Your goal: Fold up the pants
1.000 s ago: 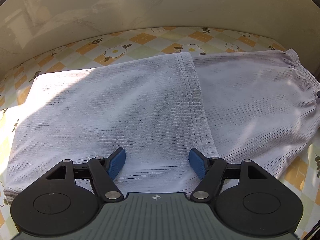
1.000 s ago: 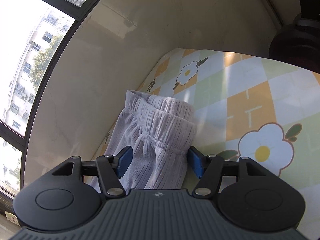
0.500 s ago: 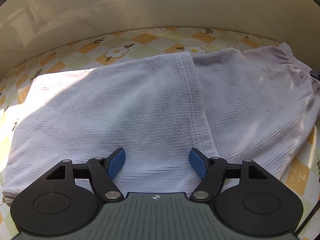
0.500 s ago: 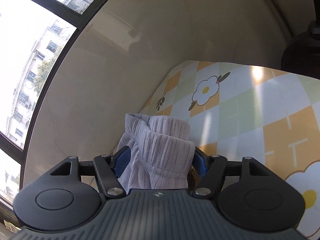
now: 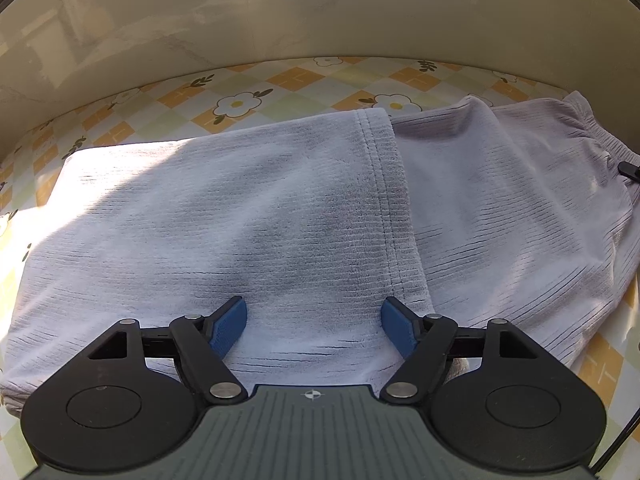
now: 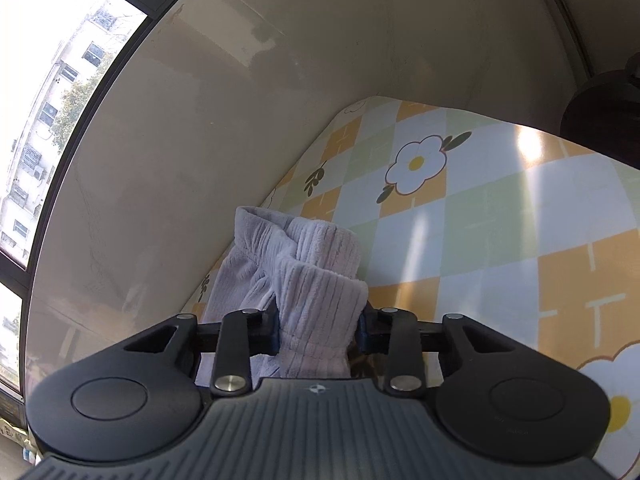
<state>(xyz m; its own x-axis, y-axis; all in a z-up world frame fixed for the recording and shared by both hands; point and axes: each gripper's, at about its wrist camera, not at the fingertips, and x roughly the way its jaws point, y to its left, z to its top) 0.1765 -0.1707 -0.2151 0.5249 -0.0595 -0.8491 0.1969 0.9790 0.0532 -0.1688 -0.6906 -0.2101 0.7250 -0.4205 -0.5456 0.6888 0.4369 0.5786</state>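
Observation:
The pale lilac ribbed pants lie folded on the flowered tablecloth, the leg hem laid over the waist half. My left gripper is open just above the near edge of the folded legs, its blue pads apart. My right gripper is shut on the elastic waistband and holds that bunched end lifted off the table. The waistband end rises at the right edge of the left wrist view.
A beige wall runs along the far side of the table. A window is at the left of the right wrist view. The checked tablecloth spreads to the right of the held waistband. A dark round object stands beyond the table's far right.
My right gripper has closed on the waistband and lifted it; the waist end of the pants has risen and bunched. My left gripper has stayed open in place.

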